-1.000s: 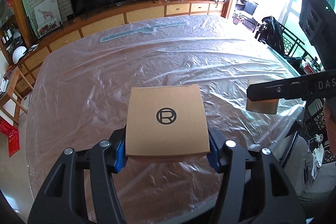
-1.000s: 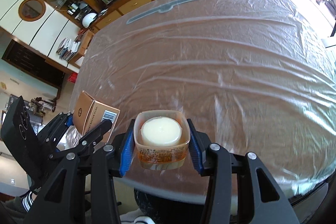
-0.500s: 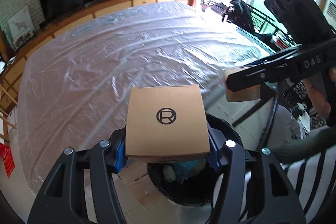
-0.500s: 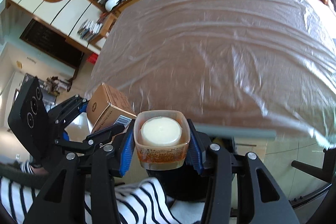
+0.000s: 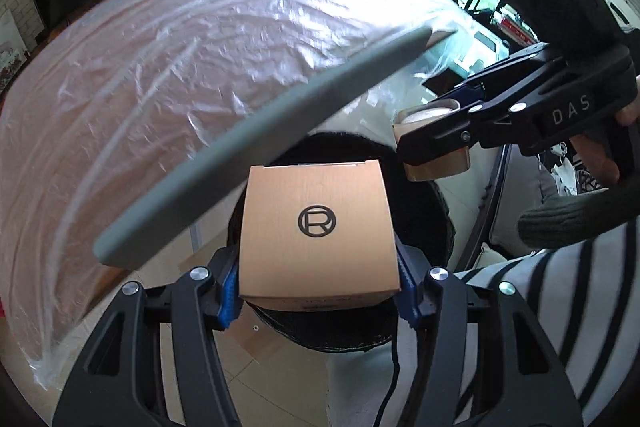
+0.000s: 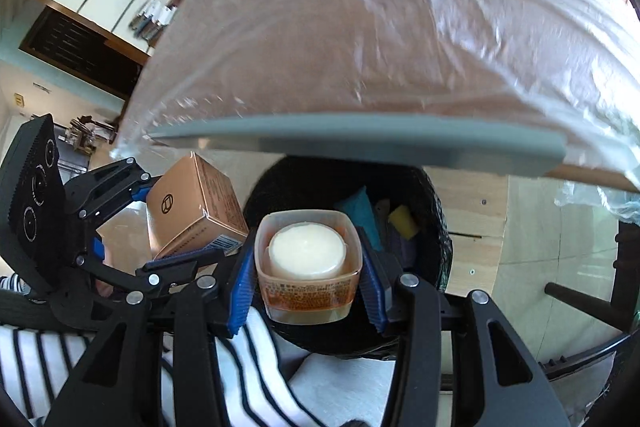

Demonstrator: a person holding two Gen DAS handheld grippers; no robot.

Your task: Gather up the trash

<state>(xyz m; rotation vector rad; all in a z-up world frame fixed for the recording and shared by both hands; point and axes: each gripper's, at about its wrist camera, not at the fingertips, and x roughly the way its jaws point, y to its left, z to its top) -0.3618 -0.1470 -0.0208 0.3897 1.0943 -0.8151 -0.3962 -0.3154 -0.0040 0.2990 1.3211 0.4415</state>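
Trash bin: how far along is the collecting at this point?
Done: some items already lie inside the black bin. In hand: the left tongs grip a brown carton and the right tongs a cream jar, both over the bin's mouth. Left: releasing both.

The carton (image 5: 318,231) is copper-tan with a black circled R on its face and a barcode on one side. The jar (image 6: 308,267) is clear amber-orange with a cream-white lid and small printed text on its label. Both the left hand-held gripper (image 5: 318,287) and the right hand-held gripper (image 6: 308,291) are black with blue ribbed pads (image 6: 242,291). The bin (image 6: 432,227) is black, holding teal and yellow scraps. The bench (image 5: 160,67) is pinkish-brown under glossy clear plastic, with a grey edge. The sleeve (image 6: 256,367) is white with dark stripes.
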